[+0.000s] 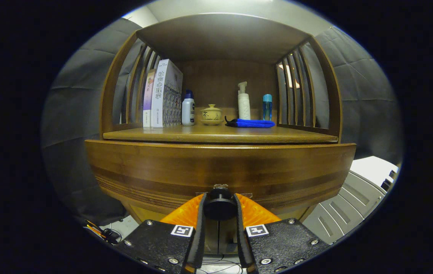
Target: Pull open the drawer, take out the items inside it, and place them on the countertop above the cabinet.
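Gripper [219,207]: we see both fingers pinching the round dark knob [219,205].
Drawer [220,171]: glossy curved wood, directly behind the knob.
Countertop [216,134]: smooth wood above the drawer, carrying books [165,95], bottles, folded blue cloth [250,123].

On the worktop [216,134] above the drawer [216,171], books [163,95] stand left, then a bottle [188,109], a lidded cup [211,114], and a folded cloth [252,123] before two bottles [243,102]. The gripper [219,207] clasps the drawer knob [219,201].
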